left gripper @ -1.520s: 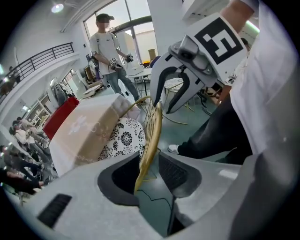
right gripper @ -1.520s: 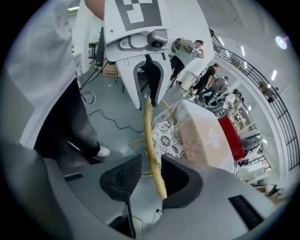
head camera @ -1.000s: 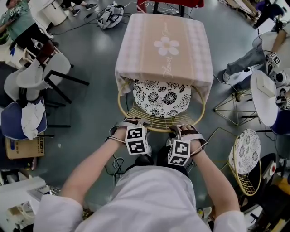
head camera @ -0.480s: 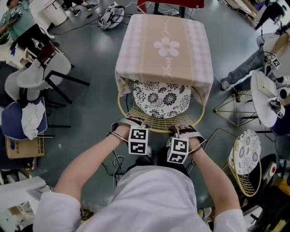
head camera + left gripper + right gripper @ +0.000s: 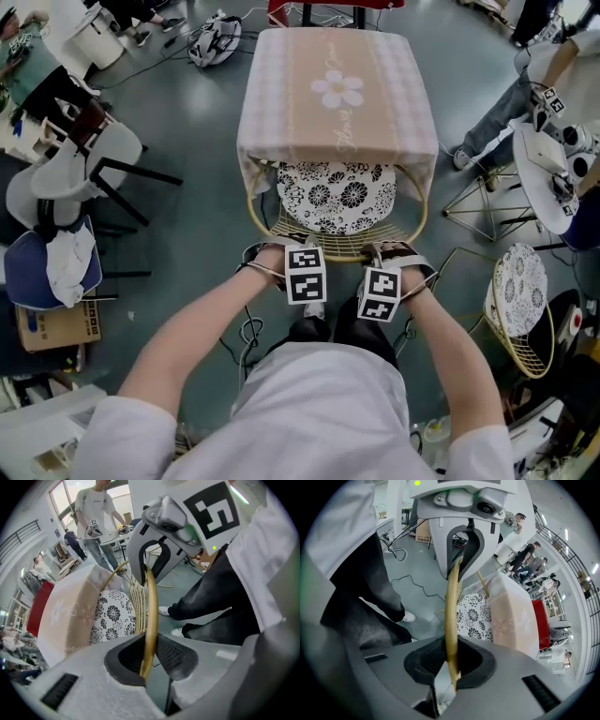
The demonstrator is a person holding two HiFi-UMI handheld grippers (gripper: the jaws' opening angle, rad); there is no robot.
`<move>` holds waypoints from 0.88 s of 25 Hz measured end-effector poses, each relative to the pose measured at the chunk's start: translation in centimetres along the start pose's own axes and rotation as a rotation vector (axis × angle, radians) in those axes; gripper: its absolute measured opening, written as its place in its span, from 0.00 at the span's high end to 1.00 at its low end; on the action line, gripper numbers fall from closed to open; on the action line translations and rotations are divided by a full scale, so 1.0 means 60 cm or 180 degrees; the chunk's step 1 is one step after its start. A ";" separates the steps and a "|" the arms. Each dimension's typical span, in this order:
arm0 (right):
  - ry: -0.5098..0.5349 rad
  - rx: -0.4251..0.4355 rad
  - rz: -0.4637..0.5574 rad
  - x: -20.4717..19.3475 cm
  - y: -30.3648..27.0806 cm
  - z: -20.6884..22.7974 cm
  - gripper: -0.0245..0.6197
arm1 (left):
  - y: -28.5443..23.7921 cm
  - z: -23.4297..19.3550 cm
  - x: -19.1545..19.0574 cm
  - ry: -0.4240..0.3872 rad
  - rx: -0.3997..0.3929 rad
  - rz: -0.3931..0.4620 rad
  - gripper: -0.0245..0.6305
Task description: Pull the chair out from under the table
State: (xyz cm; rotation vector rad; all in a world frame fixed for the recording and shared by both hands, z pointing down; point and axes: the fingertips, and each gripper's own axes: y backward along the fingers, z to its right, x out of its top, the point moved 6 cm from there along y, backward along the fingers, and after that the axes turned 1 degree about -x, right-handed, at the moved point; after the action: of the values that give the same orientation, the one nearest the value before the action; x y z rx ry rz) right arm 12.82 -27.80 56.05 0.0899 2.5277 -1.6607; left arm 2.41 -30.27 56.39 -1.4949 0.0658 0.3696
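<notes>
The chair (image 5: 330, 247) before me was gold wire, its cushion (image 5: 336, 195) black-and-white floral; the table (image 5: 272, 94) wore pink check with a beige centre and a white flower (image 5: 337, 90).

head view: overhead, steeply down | gripper views: close-up | shared: chair (image 5: 337, 199)

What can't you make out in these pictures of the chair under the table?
- Legs of the chair: head view, under the seat and tablecloth.
- Front of the seat: head view, beneath the tablecloth's overhang.
- Jaws of the left gripper and right gripper: head view, behind their marker cubes. The gripper views show both clamped on the chair's rim.
</notes>
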 end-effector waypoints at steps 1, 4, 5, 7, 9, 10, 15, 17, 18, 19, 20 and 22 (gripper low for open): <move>-0.0009 -0.0012 -0.0034 0.001 0.000 0.000 0.90 | 0.000 0.001 0.000 -0.0045 0.0016 0.0002 0.86; -0.0025 -0.0028 -0.0128 0.001 -0.002 -0.002 0.90 | -0.001 0.006 0.002 -0.0115 0.0020 0.0004 0.87; -0.0034 -0.0017 -0.0150 0.000 -0.003 -0.002 0.90 | -0.002 0.007 0.003 -0.0137 0.0032 0.0003 0.87; -0.0049 0.0027 -0.0186 -0.002 -0.003 -0.003 0.90 | -0.005 0.008 0.006 -0.0165 0.0046 0.0006 0.87; -0.0054 0.0060 -0.0201 -0.002 -0.002 -0.008 0.91 | -0.007 0.013 0.007 -0.0200 0.0058 0.0019 0.87; -0.0056 0.0059 -0.0205 -0.002 -0.002 -0.009 0.91 | -0.007 0.015 0.007 -0.0222 0.0083 0.0029 0.87; -0.0054 0.0049 -0.0251 -0.002 -0.001 -0.012 0.91 | -0.007 0.021 0.008 -0.0227 0.0176 0.0044 0.87; -0.0050 0.0037 -0.0255 -0.001 0.000 -0.017 0.91 | -0.007 0.026 0.008 -0.0228 0.0169 0.0043 0.87; -0.0049 0.0030 -0.0256 0.000 0.001 -0.019 0.90 | -0.006 0.029 0.008 -0.0233 0.0176 0.0046 0.87; -0.0048 0.0028 -0.0255 0.001 0.003 -0.021 0.91 | -0.006 0.032 0.007 -0.0236 0.0184 0.0048 0.87; -0.0047 0.0031 -0.0253 0.003 0.004 -0.024 0.90 | -0.005 0.034 0.006 -0.0240 0.0190 0.0046 0.87; -0.0039 0.0027 -0.0239 0.006 0.007 -0.032 0.91 | -0.004 0.042 0.004 -0.0253 0.0204 0.0028 0.87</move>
State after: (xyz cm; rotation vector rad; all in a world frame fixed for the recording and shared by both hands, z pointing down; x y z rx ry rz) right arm 12.40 -25.88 56.36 -0.0148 2.5450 -1.6935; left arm 2.24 -27.79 56.76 -1.4156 0.0207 0.4299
